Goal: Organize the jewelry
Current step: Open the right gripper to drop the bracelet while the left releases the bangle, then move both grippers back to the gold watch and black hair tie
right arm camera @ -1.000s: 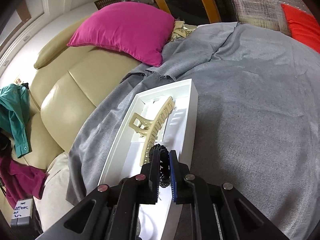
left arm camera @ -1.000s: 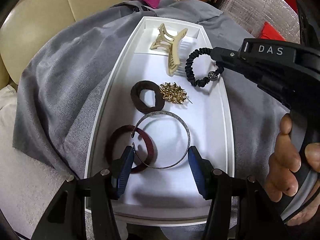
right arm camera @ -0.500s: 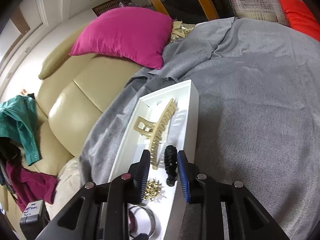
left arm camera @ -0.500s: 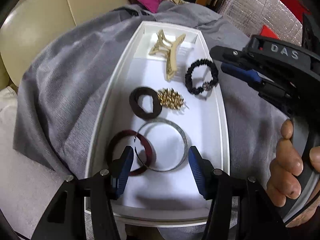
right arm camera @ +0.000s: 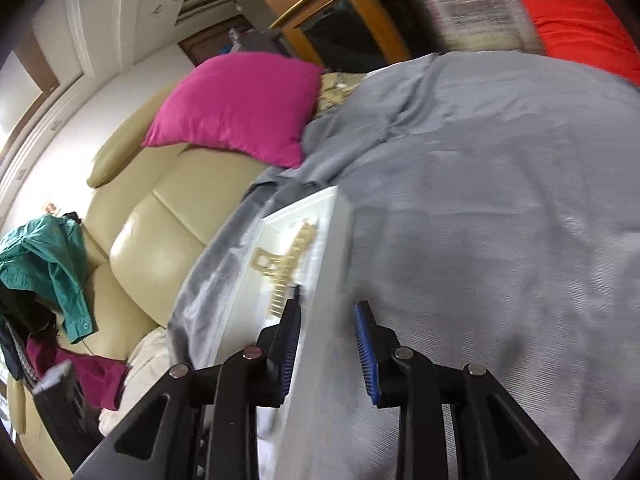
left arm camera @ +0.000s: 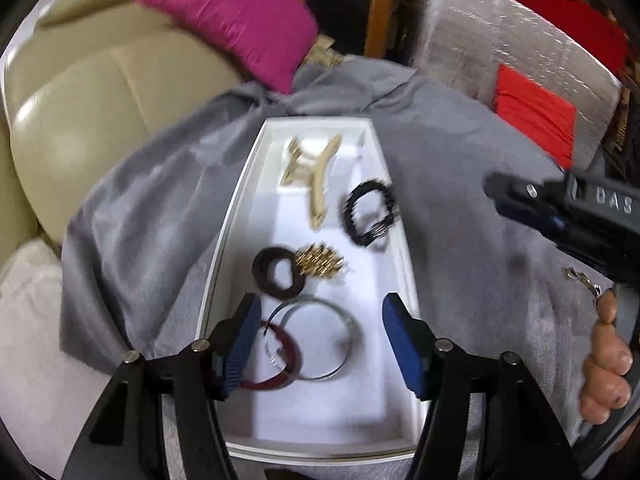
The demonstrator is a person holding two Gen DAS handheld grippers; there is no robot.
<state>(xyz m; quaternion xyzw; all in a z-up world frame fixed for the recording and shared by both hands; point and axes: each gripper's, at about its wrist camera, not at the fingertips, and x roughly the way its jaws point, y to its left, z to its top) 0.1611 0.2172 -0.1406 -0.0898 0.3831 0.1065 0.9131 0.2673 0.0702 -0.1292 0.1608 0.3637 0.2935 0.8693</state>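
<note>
1. Left wrist view: white tray [left arm camera: 224, 240] on grey blanket [left arm camera: 460, 280] already holds six pieces; most sorting looks done.
2. Contents: cream plastic hair clip [left arm camera: 312, 172], toothed; black beaded bracelet [left arm camera: 370, 212]; dark fabric scrunchie [left arm camera: 278, 274] touching spiky gold brooch [left arm camera: 320, 266]; thin metal bangle [left arm camera: 316, 338] overlapping maroon bangle [left arm camera: 280, 360].
3. Left over: small gold chain [left arm camera: 582, 280] on the blanket, outside the tray, near the person's hand [left arm camera: 606, 364].
4. Left claw [left arm camera: 320, 344]: jaws opening, wide, empty, above the bangles.
5. Right claw [right arm camera: 326, 346]: parted, empty, over the tray's edge.
</note>
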